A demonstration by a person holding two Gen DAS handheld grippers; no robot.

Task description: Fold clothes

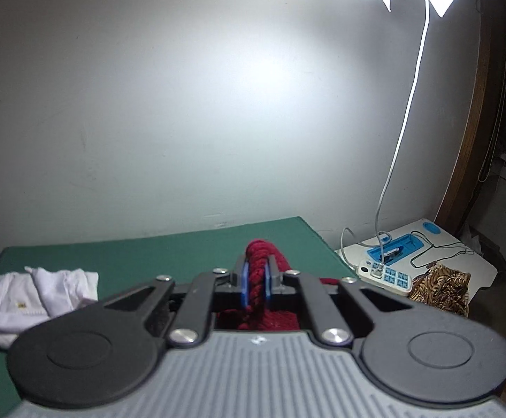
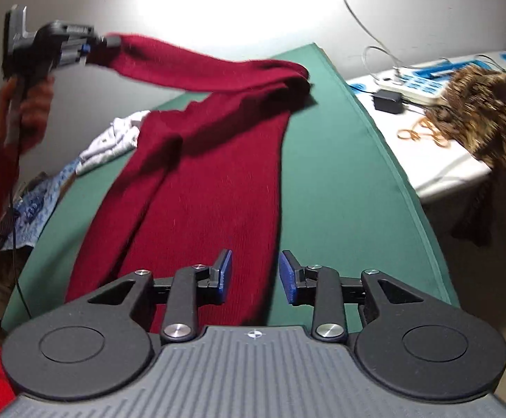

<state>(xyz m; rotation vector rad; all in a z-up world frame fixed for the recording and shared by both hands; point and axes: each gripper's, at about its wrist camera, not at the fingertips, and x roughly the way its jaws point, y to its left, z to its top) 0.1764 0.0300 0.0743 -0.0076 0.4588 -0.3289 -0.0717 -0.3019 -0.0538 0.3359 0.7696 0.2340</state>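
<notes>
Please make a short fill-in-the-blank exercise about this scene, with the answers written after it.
1. The left gripper is shut on the ____ sweater.
2. The sweater lies partly on a ____ table.
3. The right gripper is ____, with nothing between its pads.
4. The white clothes lie to the ____ of the sweater in the left wrist view.

Answers: red; green; open; left

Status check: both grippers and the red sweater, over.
Left gripper shut on red sweater, one end lifted off the green table. Right gripper open above sweater body, holding nothing. White clothes lie at table's left, clear of the fold.
</notes>
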